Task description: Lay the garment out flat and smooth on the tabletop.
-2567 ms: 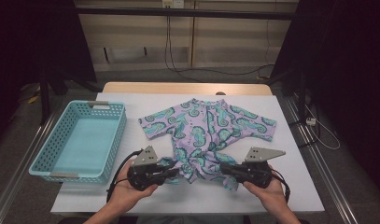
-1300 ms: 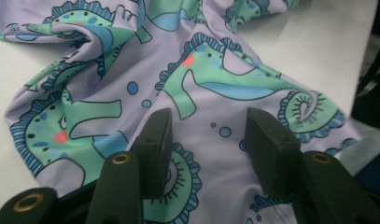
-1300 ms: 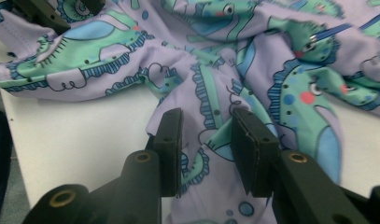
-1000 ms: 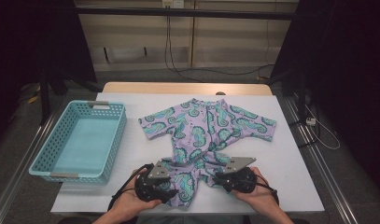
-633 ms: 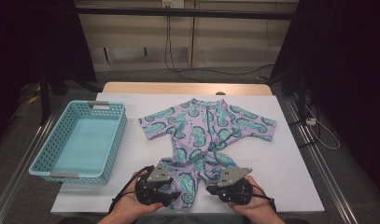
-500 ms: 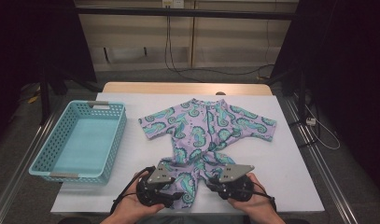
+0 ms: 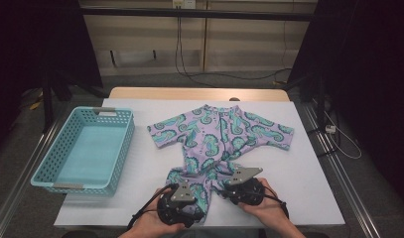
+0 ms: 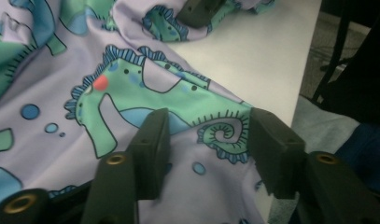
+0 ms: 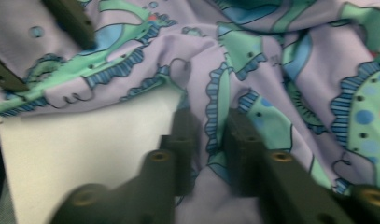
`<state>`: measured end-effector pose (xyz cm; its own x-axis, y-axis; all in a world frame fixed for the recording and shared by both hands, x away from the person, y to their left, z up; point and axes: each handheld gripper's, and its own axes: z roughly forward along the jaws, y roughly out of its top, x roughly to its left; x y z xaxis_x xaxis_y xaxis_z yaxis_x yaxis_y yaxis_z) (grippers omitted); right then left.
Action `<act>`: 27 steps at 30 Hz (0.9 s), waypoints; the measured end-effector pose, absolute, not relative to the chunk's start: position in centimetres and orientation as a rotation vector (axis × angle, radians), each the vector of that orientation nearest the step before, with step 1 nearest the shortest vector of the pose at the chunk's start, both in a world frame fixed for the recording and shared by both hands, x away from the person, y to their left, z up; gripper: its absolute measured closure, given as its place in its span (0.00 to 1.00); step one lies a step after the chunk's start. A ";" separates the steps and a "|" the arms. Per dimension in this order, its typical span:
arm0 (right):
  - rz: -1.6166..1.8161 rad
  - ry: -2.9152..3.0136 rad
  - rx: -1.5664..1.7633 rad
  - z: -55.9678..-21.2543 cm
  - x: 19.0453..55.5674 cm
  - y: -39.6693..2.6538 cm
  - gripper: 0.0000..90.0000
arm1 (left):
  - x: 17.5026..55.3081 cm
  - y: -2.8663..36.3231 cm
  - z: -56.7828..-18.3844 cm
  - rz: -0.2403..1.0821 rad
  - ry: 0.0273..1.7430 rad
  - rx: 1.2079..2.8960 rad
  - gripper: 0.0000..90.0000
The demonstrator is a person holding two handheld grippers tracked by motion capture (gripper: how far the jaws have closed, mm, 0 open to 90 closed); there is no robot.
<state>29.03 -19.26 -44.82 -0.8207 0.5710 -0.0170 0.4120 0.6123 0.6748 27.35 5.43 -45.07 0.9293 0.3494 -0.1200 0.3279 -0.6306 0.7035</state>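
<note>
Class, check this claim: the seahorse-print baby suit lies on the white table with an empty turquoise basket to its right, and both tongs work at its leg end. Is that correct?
One detail is wrong. The turquoise basket stands to the left of the baby suit, not its right, as the high view shows. The rest holds: the basket is empty, the suit lies on the white table, and the left tongs and right tongs work at its leg end.

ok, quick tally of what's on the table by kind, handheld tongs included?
Baby romper, lilac with seahorse print: 1
Basket, turquoise plastic: 1
Tongs: 2, left tongs and right tongs, both at the romper's leg end
Total: 4
</note>
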 end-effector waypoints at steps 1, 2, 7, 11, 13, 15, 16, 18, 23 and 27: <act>1.005 2.611 0.801 -44.7 28.8 -19.2 0.93 | 27.3 5.4 -45.0 0.036 0.477 2.302 0.53; 1.014 2.619 0.790 -44.6 28.6 -19.1 0.94 | 27.2 5.4 -45.1 0.035 0.480 2.298 0.52; 1.081 2.656 0.746 -43.9 26.5 -18.4 0.94 | 27.2 5.4 -45.1 0.052 0.476 2.307 0.51; 1.074 2.696 0.705 -44.1 25.4 -17.4 0.83 | 27.1 5.4 -45.0 0.070 0.466 2.317 0.53; 1.083 2.717 0.686 -44.2 25.3 -17.2 0.79 | 27.0 5.4 -44.9 0.095 0.464 2.333 0.58; 1.098 2.715 0.681 -44.1 25.2 -17.3 0.78 | 27.2 5.5 -45.0 0.086 0.469 2.321 0.62; 1.118 2.711 0.678 -43.9 25.1 -17.4 0.76 | 27.3 5.6 -44.9 0.082 0.470 2.321 0.66; 1.132 2.707 0.685 -43.8 25.1 -17.6 0.75 | 27.4 5.7 -44.9 0.081 0.471 2.326 0.74; 1.164 2.681 0.689 -43.3 25.1 -18.3 0.72 | 27.0 6.0 -44.5 0.028 0.470 2.323 0.95; 1.212 2.622 0.733 -42.4 25.2 -19.4 0.69 | 26.4 7.3 -43.9 -0.045 0.456 2.303 0.96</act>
